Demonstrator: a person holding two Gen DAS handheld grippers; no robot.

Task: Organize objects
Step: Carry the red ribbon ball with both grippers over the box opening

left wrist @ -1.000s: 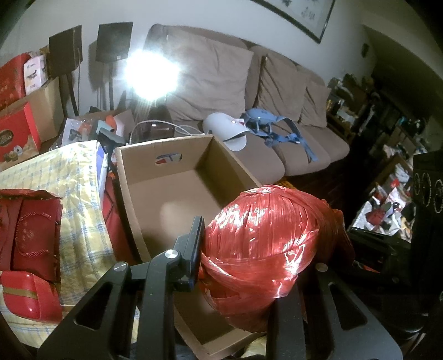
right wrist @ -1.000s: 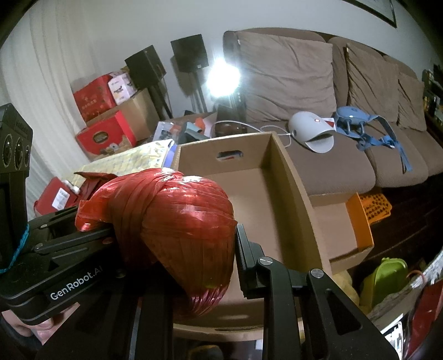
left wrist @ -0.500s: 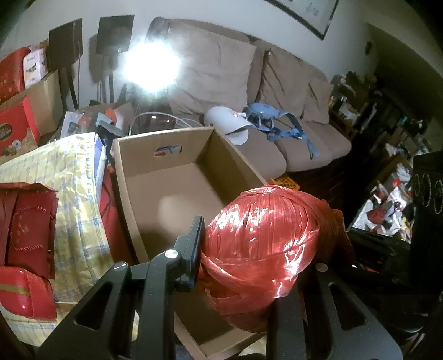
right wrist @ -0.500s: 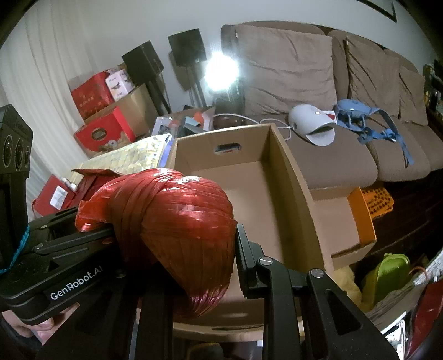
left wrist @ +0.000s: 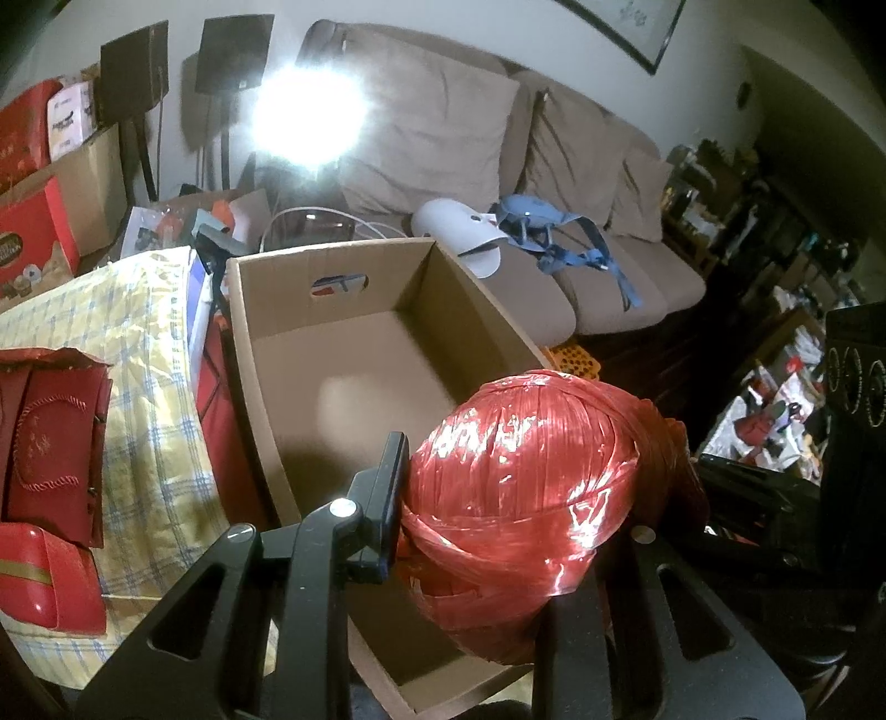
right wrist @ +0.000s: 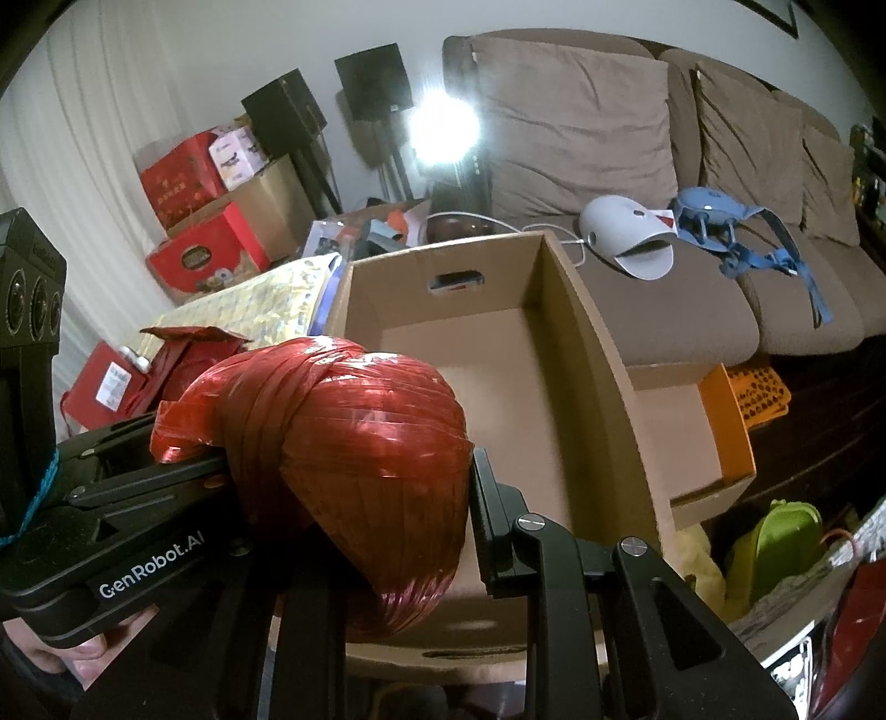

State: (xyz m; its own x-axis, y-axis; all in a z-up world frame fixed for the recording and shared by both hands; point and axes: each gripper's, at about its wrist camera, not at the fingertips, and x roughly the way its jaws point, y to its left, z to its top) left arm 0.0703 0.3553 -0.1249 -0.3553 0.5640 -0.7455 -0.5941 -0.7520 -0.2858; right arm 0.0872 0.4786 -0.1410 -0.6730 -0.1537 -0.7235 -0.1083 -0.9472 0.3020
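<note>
Basically same grip as the earlier frames: the red ball of shiny plastic twine sits low and centre-right in my left wrist view, lower left-centre in my right wrist view, held above the near end of the open cardboard box. My left gripper is clamped on the ball, one finger pressed to its left side, the other hidden behind it. My right gripper is clamped on it too, right finger against the ball's right edge. Both pinch it together; each gripper's body shows in the other's view.

Changes from a second ago: the ball and jaws sit the same in frame. The background has slid a bit; the box now reaches slightly lower and takes up more of the frame in both views, and the sofa sits lower too. The box interior looks bare.

Writing: "GenRobot.AI" in white on the left gripper's body, lower left of the right wrist view. Red gift boxes upper left carry gold print, too small to read. A framed picture, top right of the left wrist view, has dark marks, unreadable.

Around: yellow checked cloth left of the box, white helmet-like device and blue strap harness on the sofa, bright lamp glare at top centre.
</note>
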